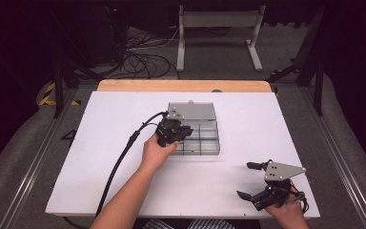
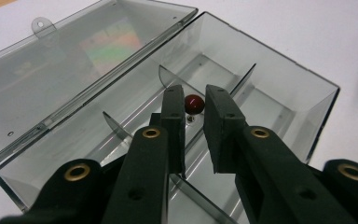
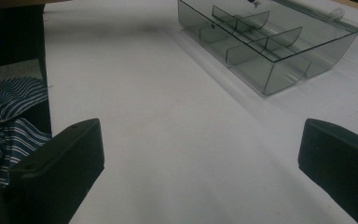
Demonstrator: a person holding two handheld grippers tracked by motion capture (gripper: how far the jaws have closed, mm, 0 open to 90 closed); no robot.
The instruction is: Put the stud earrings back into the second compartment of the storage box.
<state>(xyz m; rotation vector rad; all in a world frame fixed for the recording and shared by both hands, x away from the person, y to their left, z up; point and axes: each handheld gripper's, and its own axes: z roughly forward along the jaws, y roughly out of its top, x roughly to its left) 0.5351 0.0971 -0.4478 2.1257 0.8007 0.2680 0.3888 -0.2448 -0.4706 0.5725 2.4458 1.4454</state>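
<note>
Black fingers (image 2: pixel 193 123) of your left gripper (image 1: pixel 174 132) rise closest to the lens, drawn nearly together with only a narrow gap between them. The bead (image 2: pixel 194 103), small, round and dark red, sits at the far end of that gap, right at the tips; whether it is pinched or lies just past them I can't tell. It hangs over the middle cells of the clear box (image 2: pixel 279 74), between two curved dividers. The lid (image 2: pixel 74 56) lies flat open on the far side. Round as it is, the bead has no long axis to line up with. Your left hand (image 1: pixel 155 152) is the nearer one by far. Your right gripper (image 1: pixel 267 183) rests well apart at the near bench (image 1: pixel 124 181) corner, fingers (image 3: pixel 60 154) spread wide and holding nothing.
</note>
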